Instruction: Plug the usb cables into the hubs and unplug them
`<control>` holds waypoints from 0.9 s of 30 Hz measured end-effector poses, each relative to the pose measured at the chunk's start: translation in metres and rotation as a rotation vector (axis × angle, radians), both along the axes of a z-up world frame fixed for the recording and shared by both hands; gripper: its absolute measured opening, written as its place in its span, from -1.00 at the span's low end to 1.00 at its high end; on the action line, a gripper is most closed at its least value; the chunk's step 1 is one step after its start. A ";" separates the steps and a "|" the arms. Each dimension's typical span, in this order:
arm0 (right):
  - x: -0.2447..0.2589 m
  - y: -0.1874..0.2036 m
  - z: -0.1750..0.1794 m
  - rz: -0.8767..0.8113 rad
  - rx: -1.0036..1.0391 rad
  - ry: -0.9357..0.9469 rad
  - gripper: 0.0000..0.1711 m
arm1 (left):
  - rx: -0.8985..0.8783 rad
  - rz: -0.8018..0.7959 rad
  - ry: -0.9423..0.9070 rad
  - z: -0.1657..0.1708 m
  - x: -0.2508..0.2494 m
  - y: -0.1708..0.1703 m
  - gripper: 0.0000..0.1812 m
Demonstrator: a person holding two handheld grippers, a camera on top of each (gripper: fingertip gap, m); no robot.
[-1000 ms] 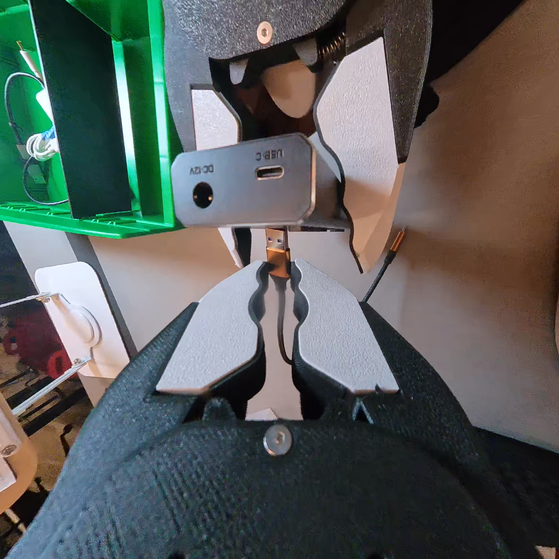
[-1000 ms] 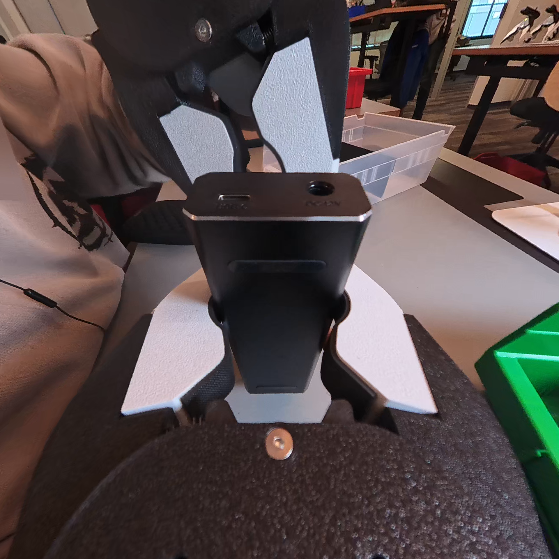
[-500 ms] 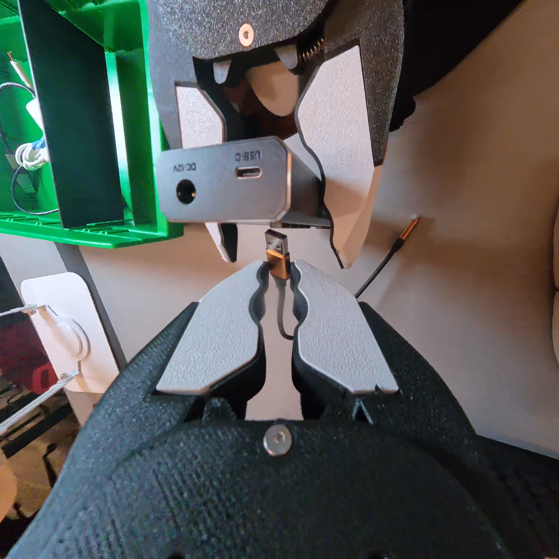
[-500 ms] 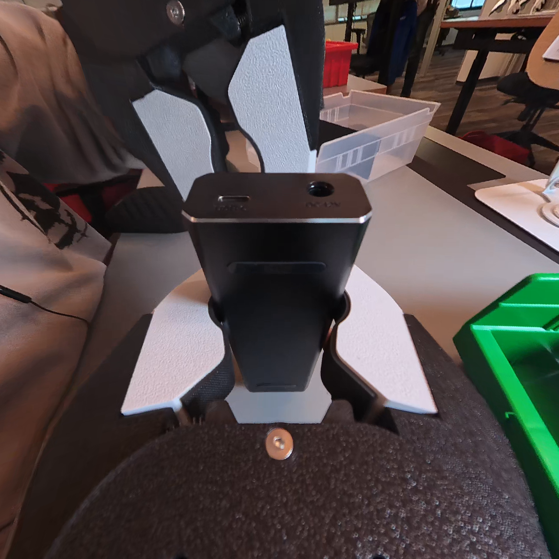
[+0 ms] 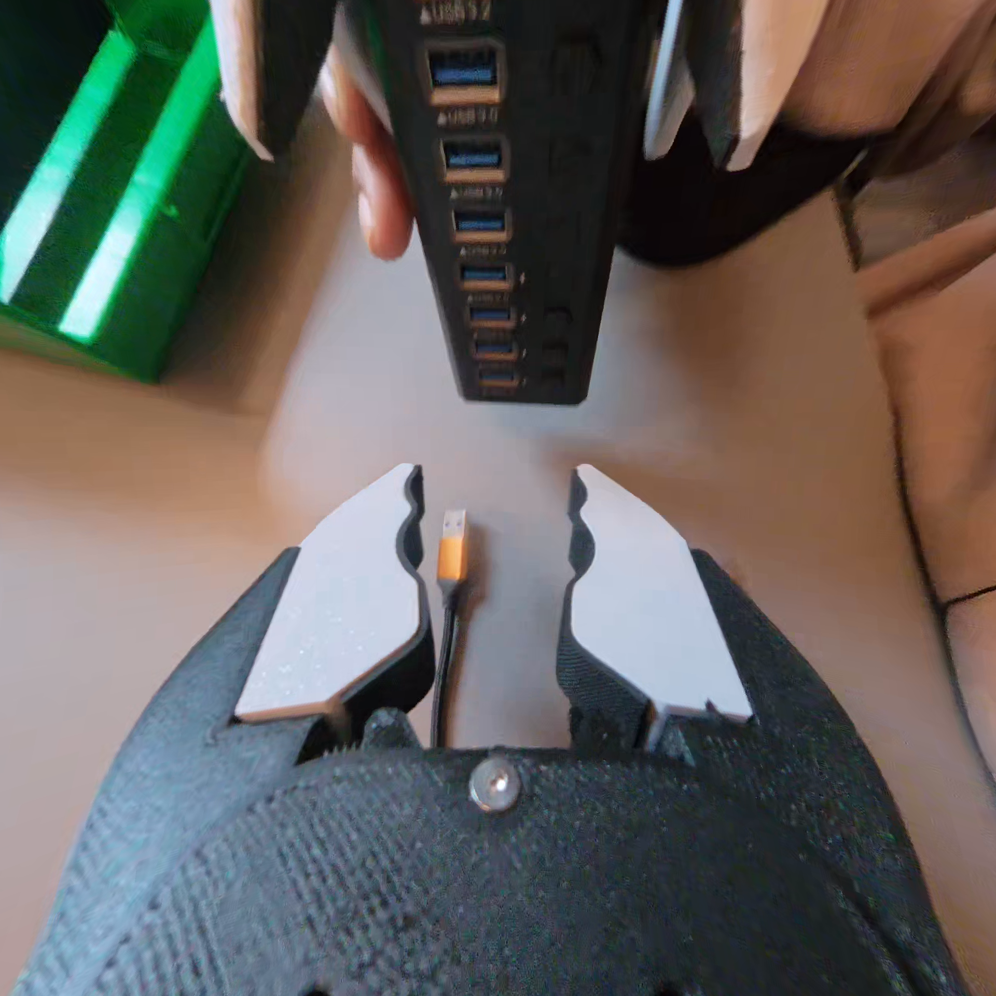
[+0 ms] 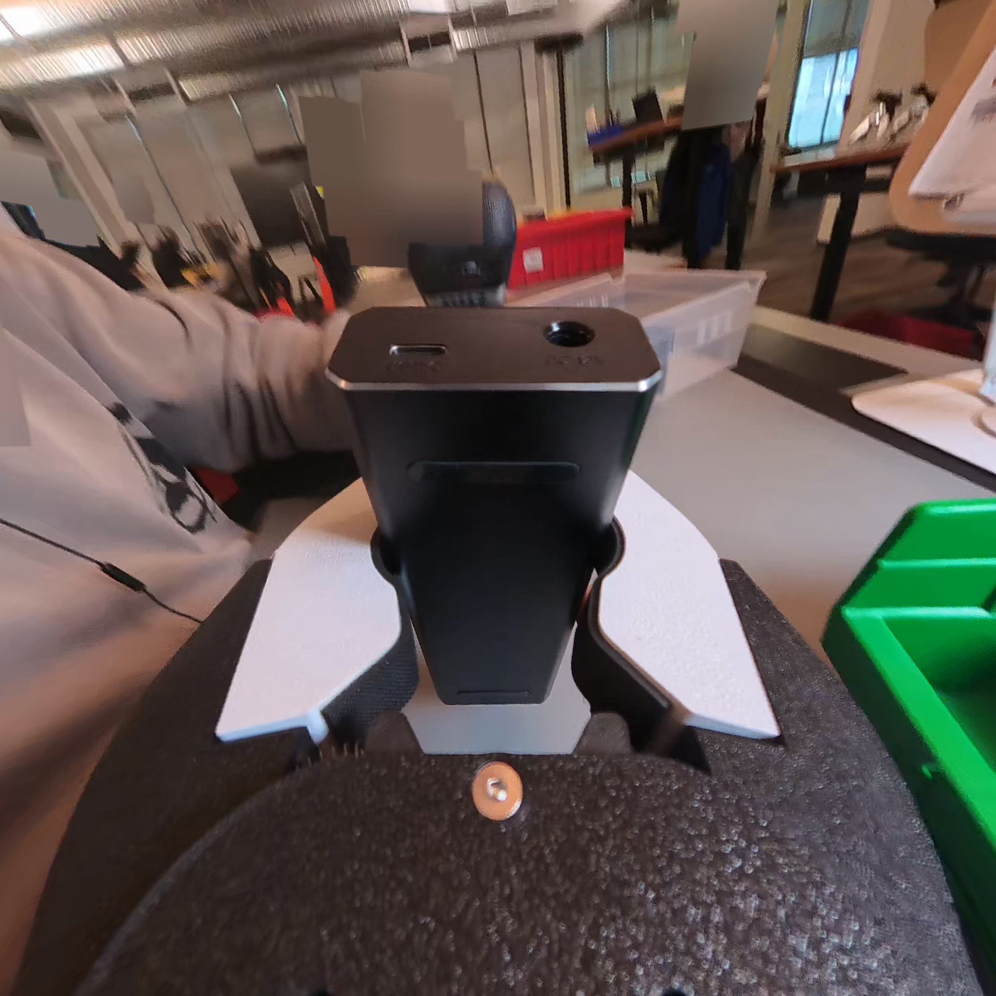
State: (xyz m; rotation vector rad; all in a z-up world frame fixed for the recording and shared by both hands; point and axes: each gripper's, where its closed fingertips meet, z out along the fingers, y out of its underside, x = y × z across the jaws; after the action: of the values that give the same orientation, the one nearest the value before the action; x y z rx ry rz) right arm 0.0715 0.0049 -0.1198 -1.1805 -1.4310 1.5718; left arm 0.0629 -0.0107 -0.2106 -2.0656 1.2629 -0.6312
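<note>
My right gripper is shut on a black USB hub and holds it upright above the table. In the left wrist view the hub hangs ahead and shows a row of several blue ports, all empty. My left gripper is open. The cable's orange USB plug sits loose between its fingers, close to the left finger, with the black cable running back under the gripper. The plug points at the hub with a clear gap between them. The picture is blurred by motion.
A green divided bin stands at the left of the left wrist view and at the right of the right wrist view. A person's sleeve is on the left. A clear plastic tray and a red bin stand behind. Spacing between my two grippers at the tips: around 9 cm.
My left gripper opened and let go of the orange plug, and has drawn back from the hub. The hub now shows its port face to the left wrist view instead of its end.
</note>
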 end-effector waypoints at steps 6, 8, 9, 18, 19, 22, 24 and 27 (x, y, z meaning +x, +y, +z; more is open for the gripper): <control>0.005 -0.003 0.036 0.009 -0.140 0.236 -0.17 | 0.158 0.018 -0.381 0.029 0.048 0.003 -0.18; 0.006 -0.006 0.037 0.008 -0.112 0.246 -0.17 | 0.183 -0.007 -0.316 0.028 0.048 0.004 -0.30; 0.007 -0.007 0.038 0.002 -0.082 0.244 -0.17 | 0.176 -0.015 -0.318 0.031 0.044 0.004 -0.30; -0.008 -0.012 0.002 -0.044 0.098 0.032 -0.17 | 0.145 -0.017 -0.289 0.032 0.006 -0.006 -0.32; -0.009 -0.012 0.000 -0.047 0.090 0.025 -0.17 | 0.137 -0.021 -0.281 0.031 0.005 -0.006 -0.32; -0.013 -0.011 -0.003 -0.059 0.049 0.024 -0.14 | 0.111 -0.026 -0.263 0.029 0.000 -0.008 -0.32; -0.018 -0.014 -0.006 -0.053 0.011 0.021 -0.06 | 0.098 -0.019 -0.243 0.027 0.000 -0.009 -0.32; -0.023 -0.019 -0.011 -0.050 -0.019 0.017 0.01 | 0.077 -0.013 -0.213 0.021 0.003 -0.010 -0.32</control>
State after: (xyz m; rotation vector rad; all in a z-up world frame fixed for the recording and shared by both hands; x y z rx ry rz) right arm 0.0481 -0.0139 -0.1313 -1.2012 -1.3686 1.5608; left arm 0.0661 -0.0211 -0.1896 -1.8742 1.1602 -0.7742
